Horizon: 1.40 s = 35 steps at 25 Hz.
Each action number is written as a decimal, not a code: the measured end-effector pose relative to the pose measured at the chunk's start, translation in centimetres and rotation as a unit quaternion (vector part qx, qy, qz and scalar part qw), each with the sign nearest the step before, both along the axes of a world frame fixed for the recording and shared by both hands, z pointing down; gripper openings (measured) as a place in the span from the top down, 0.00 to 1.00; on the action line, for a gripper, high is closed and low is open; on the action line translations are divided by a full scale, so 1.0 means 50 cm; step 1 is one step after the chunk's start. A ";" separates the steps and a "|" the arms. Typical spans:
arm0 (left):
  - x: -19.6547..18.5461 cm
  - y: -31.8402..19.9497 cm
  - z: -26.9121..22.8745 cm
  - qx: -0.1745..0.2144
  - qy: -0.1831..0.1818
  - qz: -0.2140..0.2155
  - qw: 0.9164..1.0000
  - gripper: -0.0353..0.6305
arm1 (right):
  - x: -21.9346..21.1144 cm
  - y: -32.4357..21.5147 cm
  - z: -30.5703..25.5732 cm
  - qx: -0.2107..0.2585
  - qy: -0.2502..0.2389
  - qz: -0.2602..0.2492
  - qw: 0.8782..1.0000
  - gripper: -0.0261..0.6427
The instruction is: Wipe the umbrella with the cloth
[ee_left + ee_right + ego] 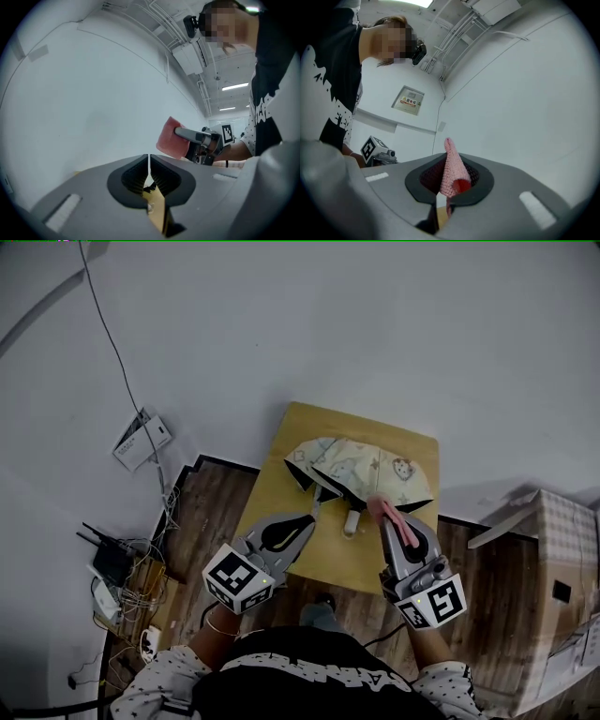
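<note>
Umbrella (361, 470), cream printed canopy with a dark underside, lies half collapsed on the far half of the small yellow wooden surface (319, 427). The surface stands against the white wall. The umbrella's pale handle (352, 521) points back toward the person, so the canopy is easy to reach from the near side. Pink cloth (401, 521) is pinched in the right claw (384, 514): the jaws are pressed on a rolled fold and a tongue of fabric sticks out past the tips, likely so the free end does the rubbing. The cloth sits at the canopy's near edge, just beside the handle; contact is unclear. Left claw (313, 514) is pressed together, with nothing seen between its jaws in its own view. Its tip is at the canopy's dark left edge, touching or not can't be told. It is probably there to steady the umbrella while the other claw wipes. Wiping looks about to start, or barely started. Further out, a cardboard box (553, 587) stands at the right on the wooden floor. A router with tangled cables (117, 568) lies on the floor at the left.
</note>
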State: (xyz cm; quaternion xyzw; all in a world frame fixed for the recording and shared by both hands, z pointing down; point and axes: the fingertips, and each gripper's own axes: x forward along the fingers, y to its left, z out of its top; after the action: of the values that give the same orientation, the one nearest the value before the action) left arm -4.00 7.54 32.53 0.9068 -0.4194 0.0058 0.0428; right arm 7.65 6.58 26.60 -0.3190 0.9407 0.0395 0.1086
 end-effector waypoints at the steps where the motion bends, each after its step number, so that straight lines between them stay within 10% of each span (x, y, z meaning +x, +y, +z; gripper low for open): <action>1: 0.004 -0.017 0.004 -0.003 0.000 -0.005 1.000 0.96 | 0.007 -0.020 0.003 -0.004 -0.002 -0.004 1.000 0.92; 17: -0.031 -0.179 0.126 -0.065 -0.039 -0.071 0.995 0.96 | 0.006 -0.191 0.087 -0.052 0.004 -0.043 0.998 0.92; 35: -0.081 -0.380 0.319 -0.161 -0.057 -0.025 0.985 0.81 | -0.069 -0.332 0.157 -0.102 0.058 0.010 0.993 0.92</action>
State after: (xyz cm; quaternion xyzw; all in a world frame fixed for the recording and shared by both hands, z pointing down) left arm -8.04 -11.47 48.47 0.8755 -0.4373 0.1241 0.1638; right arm 4.22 -10.04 34.45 -0.3346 0.9414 -0.0374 0.0206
